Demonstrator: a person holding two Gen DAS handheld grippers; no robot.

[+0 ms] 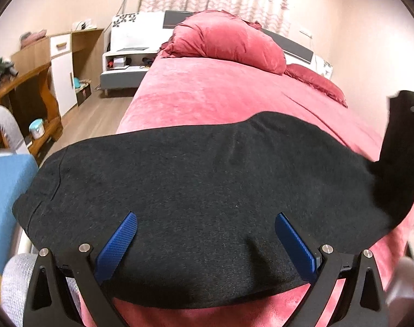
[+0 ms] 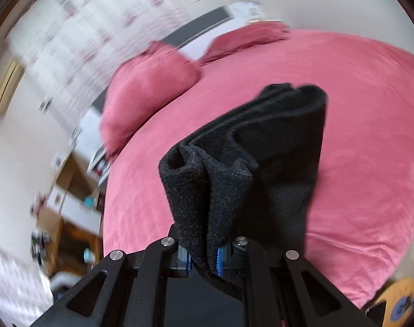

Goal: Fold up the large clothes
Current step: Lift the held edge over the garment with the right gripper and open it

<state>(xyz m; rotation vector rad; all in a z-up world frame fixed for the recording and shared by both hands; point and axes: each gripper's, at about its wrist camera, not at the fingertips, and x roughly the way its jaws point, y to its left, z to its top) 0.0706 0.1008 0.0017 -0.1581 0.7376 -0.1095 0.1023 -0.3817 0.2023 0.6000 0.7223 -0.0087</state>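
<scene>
Right gripper (image 2: 203, 259) clamped on a bunched end of the black garment (image 1: 196, 190), lifted clear of the pink bed (image 1: 207, 92). Left gripper (image 1: 205, 234) jaws spread wide, blue pads (image 1: 117, 242) over the cloth, gripping nothing. Rest of the garment lies flat across the bed's near end, well short of the pillows (image 1: 228, 41).

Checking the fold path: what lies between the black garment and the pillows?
Only bare pink bedspread, in the left wrist view, between garment and pillows.
</scene>
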